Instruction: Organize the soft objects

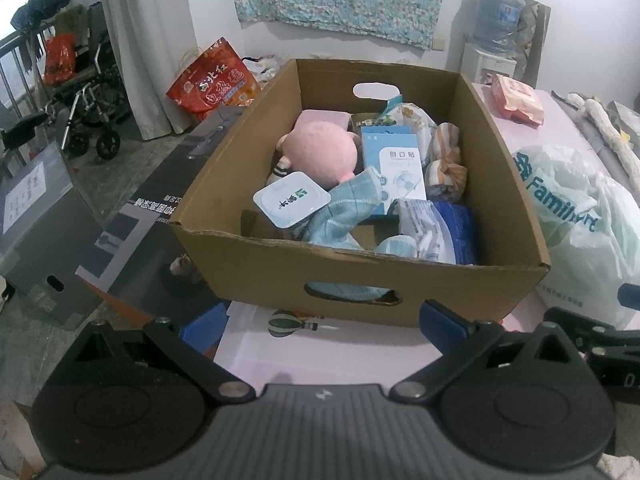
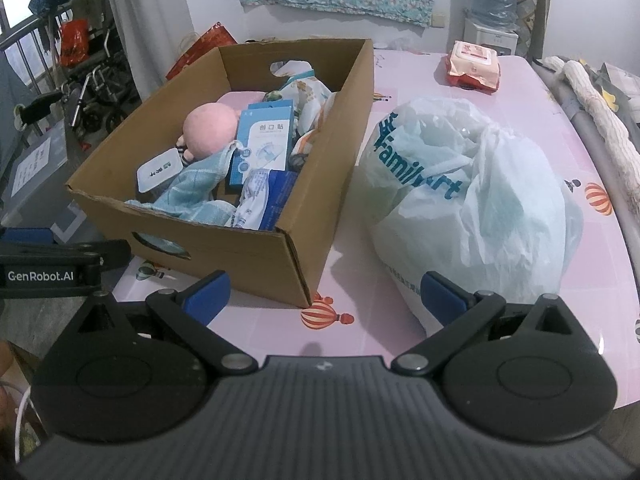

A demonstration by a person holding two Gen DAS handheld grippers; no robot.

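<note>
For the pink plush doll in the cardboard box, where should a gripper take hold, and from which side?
Grip the pink plush doll by its round head, coming straight down from above. The head sits highest and exposed, while the blue cloth and white tub cover its body and the cardboard box walls block side approaches.

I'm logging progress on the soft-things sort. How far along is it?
Looks barely begun. Done: nothing visibly sorted; the pink plush, blue towel and striped cloth lie mixed with packets in the box. In hand: nothing; left gripper and right gripper are open and empty. Left: picking the soft items out, perhaps into the bag.
</note>
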